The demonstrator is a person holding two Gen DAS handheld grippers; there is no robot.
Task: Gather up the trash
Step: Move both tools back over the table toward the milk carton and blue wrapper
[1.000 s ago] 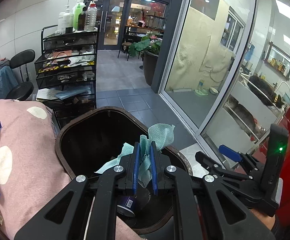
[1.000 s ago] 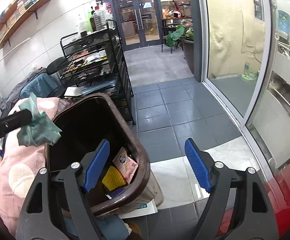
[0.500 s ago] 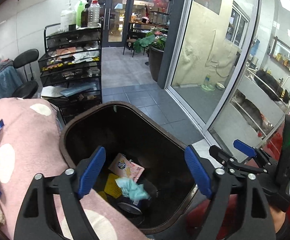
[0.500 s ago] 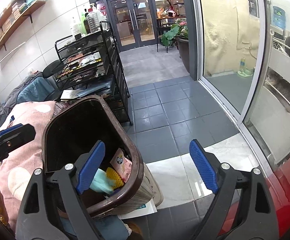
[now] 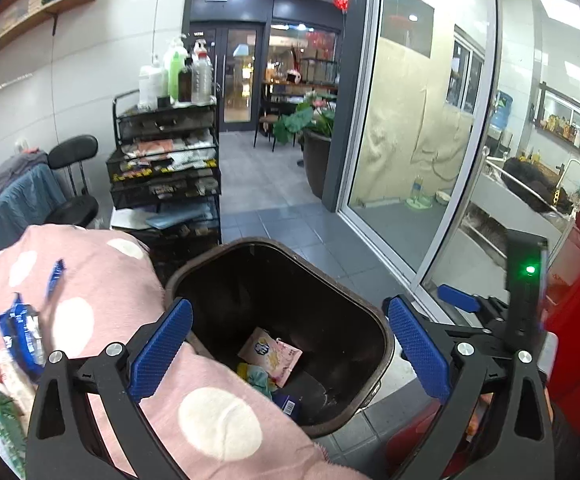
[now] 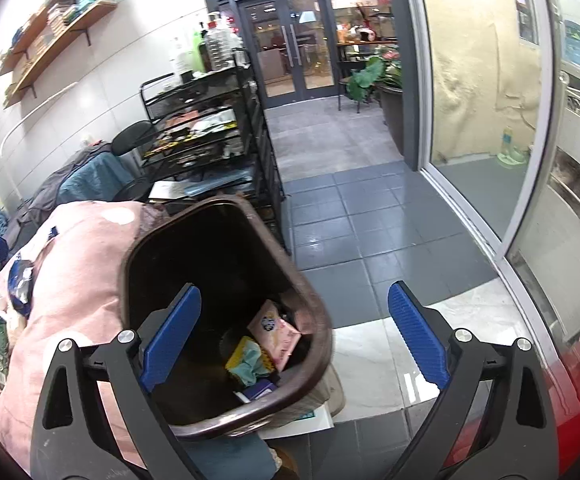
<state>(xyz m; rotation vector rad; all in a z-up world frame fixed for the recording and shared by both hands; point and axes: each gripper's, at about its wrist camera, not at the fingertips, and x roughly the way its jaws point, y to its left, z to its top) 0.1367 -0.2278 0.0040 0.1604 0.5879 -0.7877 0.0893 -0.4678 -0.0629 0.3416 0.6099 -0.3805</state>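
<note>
Trash lies at the bottom of the brown bin, beside a pink polka-dot blanket where wrappers wait; left gripper and right gripper hover with fingers released, empty, apparently ready for more.

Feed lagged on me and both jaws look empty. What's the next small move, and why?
Probably swing the left gripper left toward the blue wrapper on the pink blanket. Its jaws are open and empty, the green tissue lies in the brown bin, and that wrapper is loose trash on its side.
</note>
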